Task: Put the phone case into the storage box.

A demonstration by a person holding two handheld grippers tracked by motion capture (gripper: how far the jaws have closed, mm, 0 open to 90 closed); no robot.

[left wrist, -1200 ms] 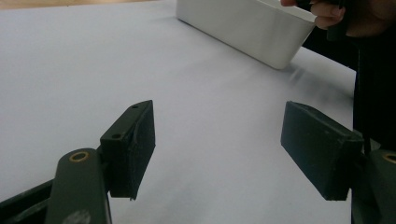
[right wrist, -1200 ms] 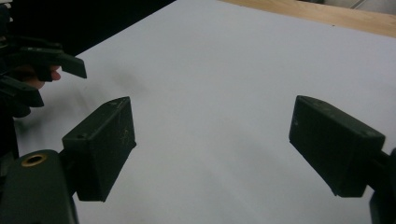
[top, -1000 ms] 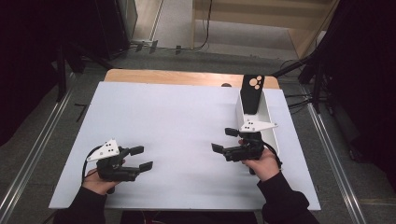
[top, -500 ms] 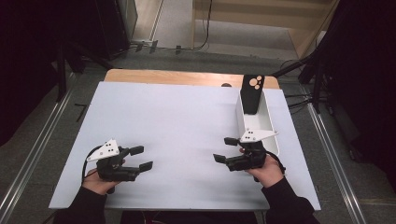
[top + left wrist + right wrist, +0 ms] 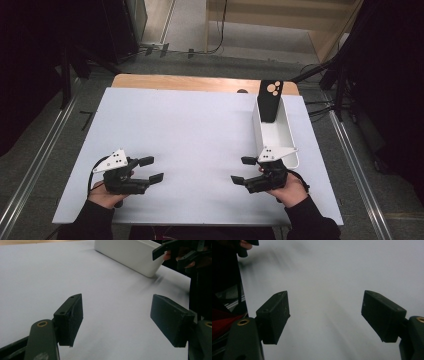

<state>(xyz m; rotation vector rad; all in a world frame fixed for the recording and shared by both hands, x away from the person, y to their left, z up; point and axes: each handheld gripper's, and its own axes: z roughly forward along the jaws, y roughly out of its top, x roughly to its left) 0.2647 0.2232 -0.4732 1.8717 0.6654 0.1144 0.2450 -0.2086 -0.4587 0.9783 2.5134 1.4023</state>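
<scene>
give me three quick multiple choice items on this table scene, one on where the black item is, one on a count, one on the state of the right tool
1. Where does the black item stand?
A. in the white bin's far end
B. flat at the table's middle
C. between the left tool's jaws

2. How many pale round spots show on the black item?
A. one
B. three
C. six

3. What is the state of the right tool?
A. shut on the bin
B. shut on the black item
C. open, holding nothing

Answers: 1 A, it leans up out of the white bin. 2 B, three spots show near its top. 3 C, its jaws stand apart over bare table.
</scene>
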